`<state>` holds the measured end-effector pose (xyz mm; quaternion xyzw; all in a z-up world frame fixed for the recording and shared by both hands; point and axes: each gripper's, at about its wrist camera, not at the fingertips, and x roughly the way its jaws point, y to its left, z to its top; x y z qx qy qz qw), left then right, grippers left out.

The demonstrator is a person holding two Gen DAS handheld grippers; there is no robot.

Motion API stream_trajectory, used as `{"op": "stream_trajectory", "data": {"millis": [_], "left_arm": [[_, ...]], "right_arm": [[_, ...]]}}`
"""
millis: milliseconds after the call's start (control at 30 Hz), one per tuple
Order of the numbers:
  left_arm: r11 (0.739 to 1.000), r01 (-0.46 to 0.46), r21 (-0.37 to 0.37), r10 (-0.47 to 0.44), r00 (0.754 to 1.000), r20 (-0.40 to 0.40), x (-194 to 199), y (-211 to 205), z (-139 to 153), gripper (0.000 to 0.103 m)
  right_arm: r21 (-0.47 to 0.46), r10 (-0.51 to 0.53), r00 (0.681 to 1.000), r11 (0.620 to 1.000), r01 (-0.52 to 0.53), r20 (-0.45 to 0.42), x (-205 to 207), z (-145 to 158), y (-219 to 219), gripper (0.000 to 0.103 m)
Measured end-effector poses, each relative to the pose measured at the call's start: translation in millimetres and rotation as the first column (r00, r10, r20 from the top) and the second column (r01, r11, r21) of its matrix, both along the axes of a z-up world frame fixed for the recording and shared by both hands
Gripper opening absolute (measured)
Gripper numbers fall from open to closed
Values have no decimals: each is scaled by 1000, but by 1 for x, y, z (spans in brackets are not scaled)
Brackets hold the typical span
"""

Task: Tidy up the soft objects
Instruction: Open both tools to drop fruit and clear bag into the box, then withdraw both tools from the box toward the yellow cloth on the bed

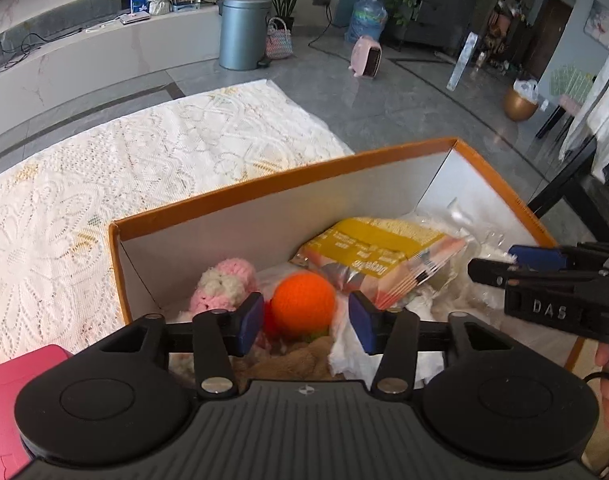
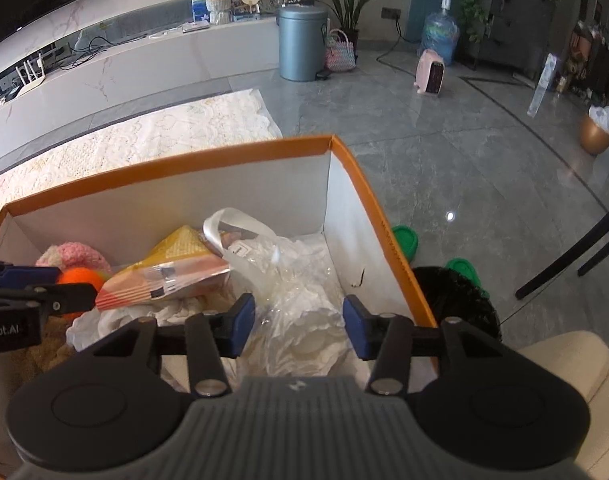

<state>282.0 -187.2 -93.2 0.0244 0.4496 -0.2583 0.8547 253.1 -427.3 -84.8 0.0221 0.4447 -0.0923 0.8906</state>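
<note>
Grey floor and a lace rug lie beyond the box (image 1: 240,196). Directly ahead of the released left gripper (image 1: 306,322) sits the orange ball (image 1: 303,305); closing carelessly could snag the plastic bag (image 2: 300,280) under the released right gripper (image 2: 298,326).

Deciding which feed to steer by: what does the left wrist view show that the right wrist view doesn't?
Left wrist only: a pink case beside the box.
Right wrist only: green lids and a black bag on the floor, and a bag handle in the box.
Both: the box, orange ball, pink knit, yellow packet, both grippers with jaws open.
</note>
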Motion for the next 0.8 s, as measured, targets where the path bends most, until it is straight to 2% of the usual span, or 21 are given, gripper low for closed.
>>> {"op": "stream_trajectory", "data": {"millis": [100, 433, 600, 800], "left_arm": [[1000, -6, -6, 6, 1000, 12, -3, 2, 7, 63], [999, -3, -48, 7, 997, 80, -38, 23, 40, 64], [997, -12, -74, 25, 984, 177, -73, 40, 60, 64], [994, -73, -77, 94, 946, 311, -121, 70, 76, 64]], "right_arm": [[-15, 0, 1000, 1000, 0, 12, -6, 7, 0, 62], [-45, 11, 998, 999, -8, 70, -35, 37, 13, 64], [-48, 77, 983, 996, -70, 167, -67, 54, 40, 64], [31, 116, 948, 991, -131, 296, -109, 64, 85, 64]]}}
